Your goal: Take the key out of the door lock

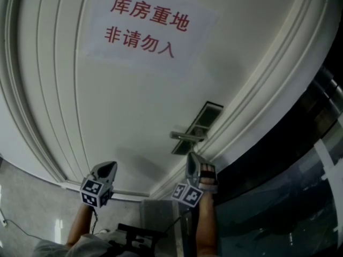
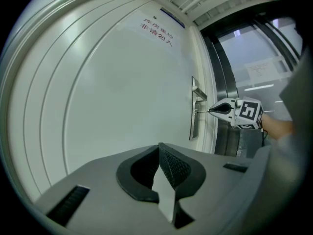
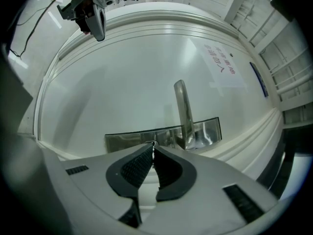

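Key point(image 3: 153, 144) sits in the lock plate point(image 3: 129, 139) at the door's point(image 1: 134, 106) right edge, beside the handle point(image 3: 183, 106); right gripper point(image 3: 153, 151) jaws nearly meet, pinching its head, seemingly to pull it straight out; left gripper point(image 2: 159, 148) hangs far left, jaws together, empty, out of the way.

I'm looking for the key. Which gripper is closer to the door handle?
Right. The right gripper sits just below the door handle, shut on the key at the lock plate. The left gripper hangs far off to the handle's left.
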### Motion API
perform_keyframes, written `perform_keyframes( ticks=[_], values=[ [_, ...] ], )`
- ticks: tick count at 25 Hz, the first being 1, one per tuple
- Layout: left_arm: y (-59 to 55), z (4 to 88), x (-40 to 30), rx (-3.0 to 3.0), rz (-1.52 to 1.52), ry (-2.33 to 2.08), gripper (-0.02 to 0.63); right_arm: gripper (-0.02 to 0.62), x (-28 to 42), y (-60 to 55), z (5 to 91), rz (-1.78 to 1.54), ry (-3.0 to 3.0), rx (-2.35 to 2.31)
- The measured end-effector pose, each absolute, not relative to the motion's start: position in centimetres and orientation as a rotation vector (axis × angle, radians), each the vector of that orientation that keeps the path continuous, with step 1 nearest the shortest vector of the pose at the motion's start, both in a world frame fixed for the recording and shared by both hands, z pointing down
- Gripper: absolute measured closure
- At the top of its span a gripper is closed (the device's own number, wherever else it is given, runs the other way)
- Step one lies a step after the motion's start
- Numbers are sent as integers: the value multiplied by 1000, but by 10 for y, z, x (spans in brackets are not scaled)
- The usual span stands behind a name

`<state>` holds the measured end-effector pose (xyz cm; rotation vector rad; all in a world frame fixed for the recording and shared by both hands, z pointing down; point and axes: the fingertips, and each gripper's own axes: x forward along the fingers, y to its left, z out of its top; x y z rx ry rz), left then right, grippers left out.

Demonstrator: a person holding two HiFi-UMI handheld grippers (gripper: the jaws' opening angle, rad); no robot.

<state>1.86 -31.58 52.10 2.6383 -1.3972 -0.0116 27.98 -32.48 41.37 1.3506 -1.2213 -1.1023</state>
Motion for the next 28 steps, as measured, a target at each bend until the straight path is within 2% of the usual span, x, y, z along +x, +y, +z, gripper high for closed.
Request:
perform_keyframes(
  ticks=[14,28],
  values=[
    [-298,514,26,2712,-7,-1323,598,575,267,-266,433,-821,-1601,1699],
    [-276,517,33,2777,32,-1219,598,577,247,-207,480,-275,-2003,2070]
  ],
)
